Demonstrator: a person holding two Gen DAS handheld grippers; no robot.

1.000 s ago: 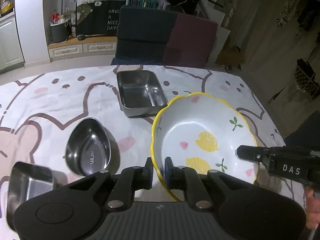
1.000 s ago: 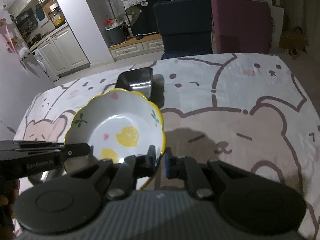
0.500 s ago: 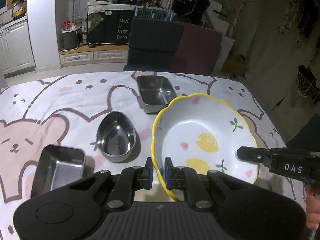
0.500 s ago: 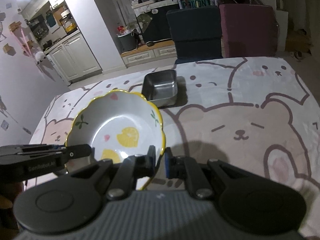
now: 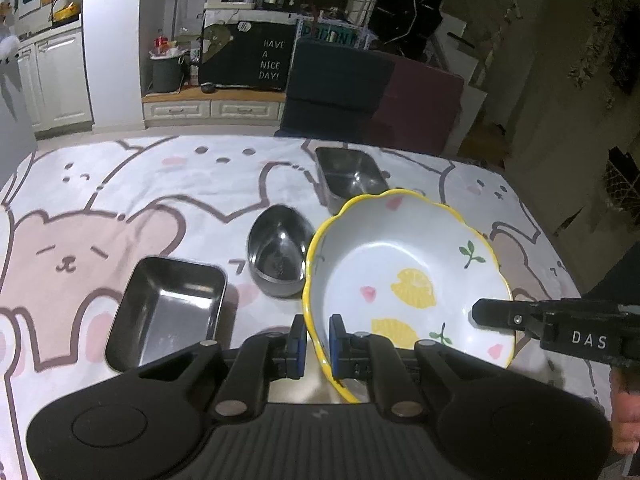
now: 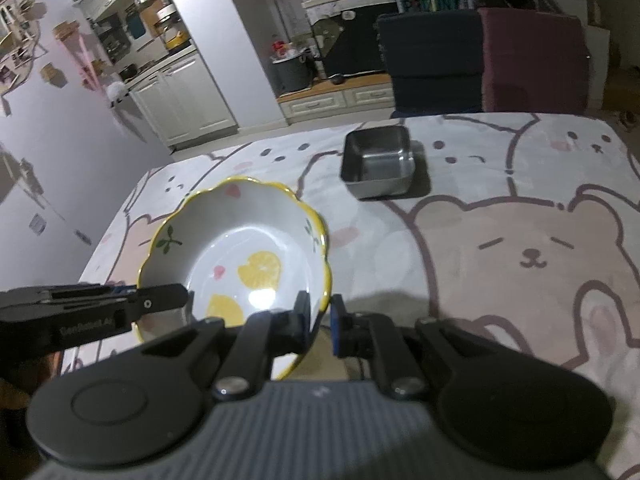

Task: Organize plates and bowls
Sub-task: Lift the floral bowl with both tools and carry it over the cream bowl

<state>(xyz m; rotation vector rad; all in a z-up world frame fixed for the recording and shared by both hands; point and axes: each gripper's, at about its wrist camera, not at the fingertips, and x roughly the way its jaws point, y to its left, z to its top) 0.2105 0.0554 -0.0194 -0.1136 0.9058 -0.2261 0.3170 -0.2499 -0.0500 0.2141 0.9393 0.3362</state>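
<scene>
A white ceramic bowl (image 5: 404, 268) with a yellow wavy rim and lemon prints is held above the table by both grippers. My left gripper (image 5: 317, 340) is shut on its near left rim. My right gripper (image 6: 320, 320) is shut on its right rim, and its finger shows in the left wrist view (image 5: 532, 320). The bowl also shows in the right wrist view (image 6: 240, 252). On the table lie an oval steel bowl (image 5: 278, 250), a near rectangular steel tray (image 5: 168, 312) and a far rectangular steel tray (image 5: 350, 176), which also shows in the right wrist view (image 6: 378, 162).
The table has a bear-print cloth (image 5: 100, 216), whose right half shows in the right wrist view (image 6: 520, 248). A dark blue and maroon chair (image 5: 372, 96) stands at the far edge. Kitchen cabinets stand beyond.
Both grippers have lifted the lemon bowl and pulled it back. More of the table shows, and the steel dishes appear farther off.
</scene>
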